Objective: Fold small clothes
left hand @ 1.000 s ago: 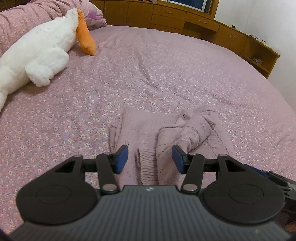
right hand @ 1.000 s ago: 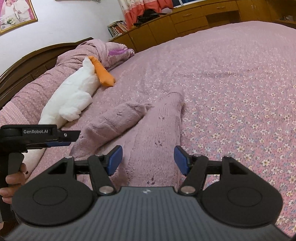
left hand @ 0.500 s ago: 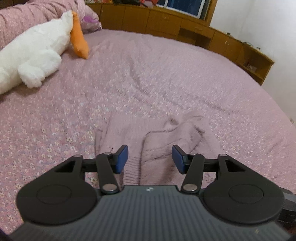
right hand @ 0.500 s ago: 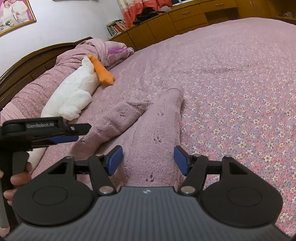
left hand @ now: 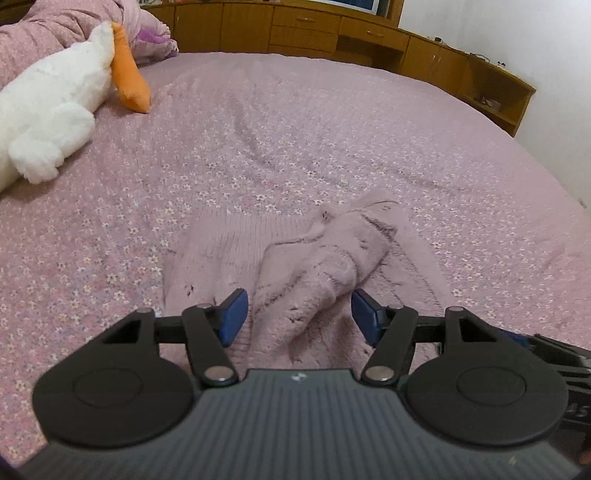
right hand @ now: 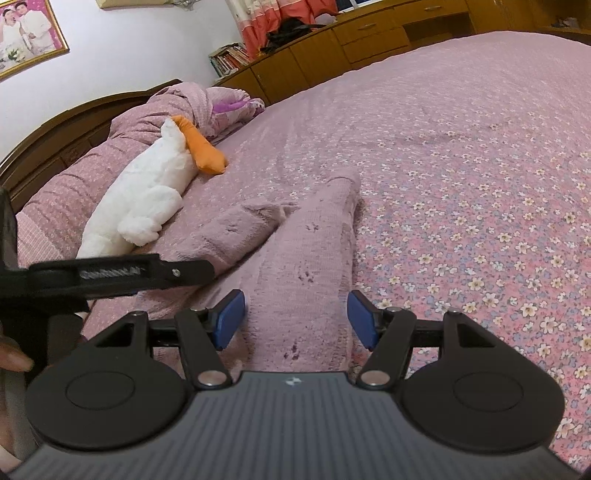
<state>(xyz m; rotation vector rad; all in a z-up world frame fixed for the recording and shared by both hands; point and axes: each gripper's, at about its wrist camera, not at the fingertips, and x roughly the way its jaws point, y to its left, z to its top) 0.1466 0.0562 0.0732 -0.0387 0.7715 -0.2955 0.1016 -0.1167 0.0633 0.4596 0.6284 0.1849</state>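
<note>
A small mauve knitted sweater (left hand: 295,258) lies partly folded on the floral bedspread, one sleeve bunched across its middle. My left gripper (left hand: 297,317) is open, its blue pads either side of the bunched sleeve, just above the near hem. In the right wrist view the sweater (right hand: 303,258) stretches away from me, and my right gripper (right hand: 295,321) is open over its near end. The left gripper (right hand: 110,275) shows from the side at the left of that view.
A white plush duck with an orange beak (left hand: 55,107) lies at the far left by the pillows (right hand: 177,107). Wooden cabinets (left hand: 332,33) line the far side of the bed. The pink floral bedspread (right hand: 480,184) extends right.
Both grippers have moved slightly forward and lower over the sweater's near end. The left gripper now straddles the bunched sleeve. The jaws stay open.
</note>
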